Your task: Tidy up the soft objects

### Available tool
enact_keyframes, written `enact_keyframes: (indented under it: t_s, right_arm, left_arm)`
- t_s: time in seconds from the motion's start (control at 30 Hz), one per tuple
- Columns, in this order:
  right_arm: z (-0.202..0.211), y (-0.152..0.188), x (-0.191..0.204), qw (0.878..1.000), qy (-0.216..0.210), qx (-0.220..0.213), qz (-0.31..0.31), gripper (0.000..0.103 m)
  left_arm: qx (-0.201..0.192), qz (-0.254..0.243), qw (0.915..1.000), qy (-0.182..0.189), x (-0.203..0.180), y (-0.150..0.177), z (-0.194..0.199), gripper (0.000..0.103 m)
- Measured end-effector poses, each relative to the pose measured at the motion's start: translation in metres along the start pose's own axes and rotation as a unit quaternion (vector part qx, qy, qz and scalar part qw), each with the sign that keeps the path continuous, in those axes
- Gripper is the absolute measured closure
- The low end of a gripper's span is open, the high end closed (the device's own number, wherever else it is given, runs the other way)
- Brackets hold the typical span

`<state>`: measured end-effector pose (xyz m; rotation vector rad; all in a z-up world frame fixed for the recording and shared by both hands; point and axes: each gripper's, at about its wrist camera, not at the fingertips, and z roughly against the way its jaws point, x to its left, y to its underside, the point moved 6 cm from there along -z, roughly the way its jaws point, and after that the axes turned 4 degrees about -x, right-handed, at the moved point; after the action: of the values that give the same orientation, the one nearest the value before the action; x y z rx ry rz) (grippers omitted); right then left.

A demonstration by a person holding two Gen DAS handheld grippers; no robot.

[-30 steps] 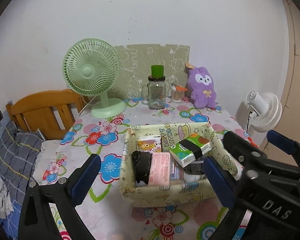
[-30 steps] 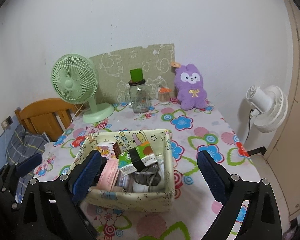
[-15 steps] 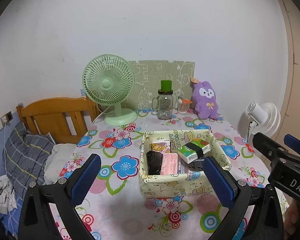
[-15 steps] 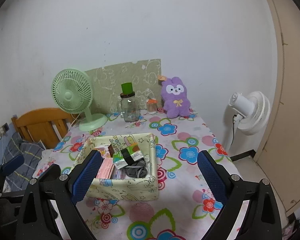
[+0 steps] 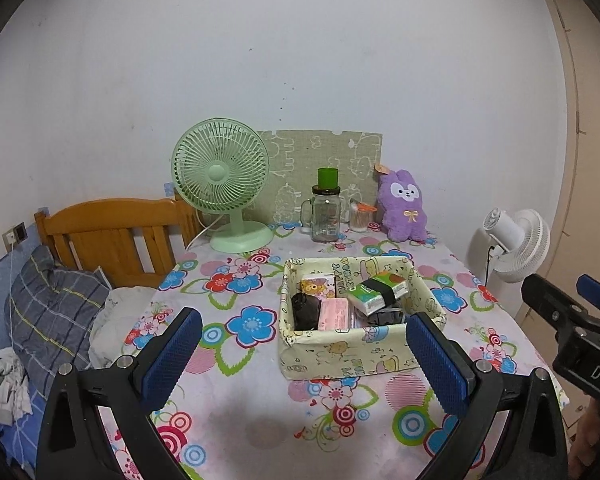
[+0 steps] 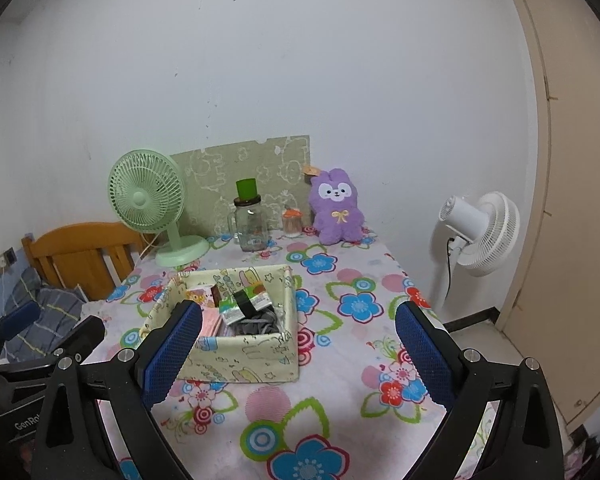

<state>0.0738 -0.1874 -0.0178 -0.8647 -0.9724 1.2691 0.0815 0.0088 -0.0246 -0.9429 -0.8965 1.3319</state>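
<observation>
Both claws hang spread and empty above the near tabletop (image 5: pixel 260 420): the left claw (image 5: pixel 306 354) and the right claw (image 6: pixel 300 354). Between them, farther back, sits the fabric bin (image 5: pixel 352 350) holding tissue packs (image 5: pixel 374 292) and dark cloth (image 5: pixel 305 312). Against the wall stands a purple plush (image 5: pixel 404 212), beside a jar (image 5: pixel 325 218) and green fan (image 5: pixel 220 172)

The left tool (image 5: pixel 300 344) hangs spread wide and empty above the near part of the flowered bench (image 5: pixel 256 420). Just ahead, by its right pad, sits the fabric basket (image 5: pixel 340 354) of packets. Farther ahead stand a green fan (image 5: pixel 224 184), glass jar (image 5: pixel 326 216) and purple plush (image 5: pixel 405 208).
</observation>
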Motion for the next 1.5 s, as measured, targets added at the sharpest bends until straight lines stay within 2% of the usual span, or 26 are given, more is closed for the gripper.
enact_keyframes:
  t_s: [1.5]
  right_arm:
    - [-0.0065, 0.0046, 0.0005, 1.000, 0.001, 0.009, 0.000, 0.004]
  left_arm:
    - [0.000, 0.006, 1.0000, 0.004, 0.0003, -0.0008, -0.0019, 0.000]
